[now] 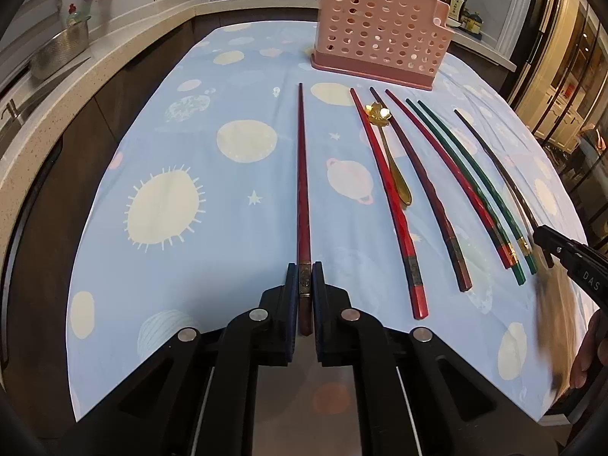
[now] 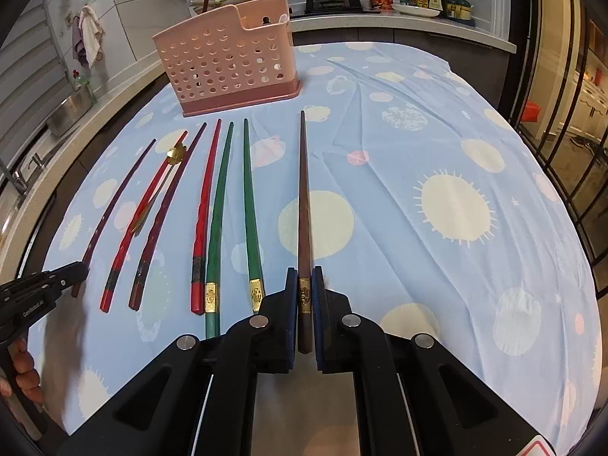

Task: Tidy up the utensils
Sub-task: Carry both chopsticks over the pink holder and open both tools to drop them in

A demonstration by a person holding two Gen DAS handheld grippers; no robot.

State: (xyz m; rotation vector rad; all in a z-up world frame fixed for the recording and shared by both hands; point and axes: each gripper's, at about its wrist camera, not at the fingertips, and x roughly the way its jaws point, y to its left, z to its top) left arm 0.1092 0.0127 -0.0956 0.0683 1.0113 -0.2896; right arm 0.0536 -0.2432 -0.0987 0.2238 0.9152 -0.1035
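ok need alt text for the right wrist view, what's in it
The right tool is shut on the gold-banded end of a brown chopstick lying on a blue planet-print tablecloth. To its left lie green, red and dark chopsticks and a gold spoon, with a pink perforated utensil holder beyond.

Glossy lacquered chopsticks (image 1: 391, 205), shiny gold metal spoon (image 1: 391, 159), perforated pink plastic holder (image 1: 376, 41), printed cloth tablecloth (image 1: 235, 174)
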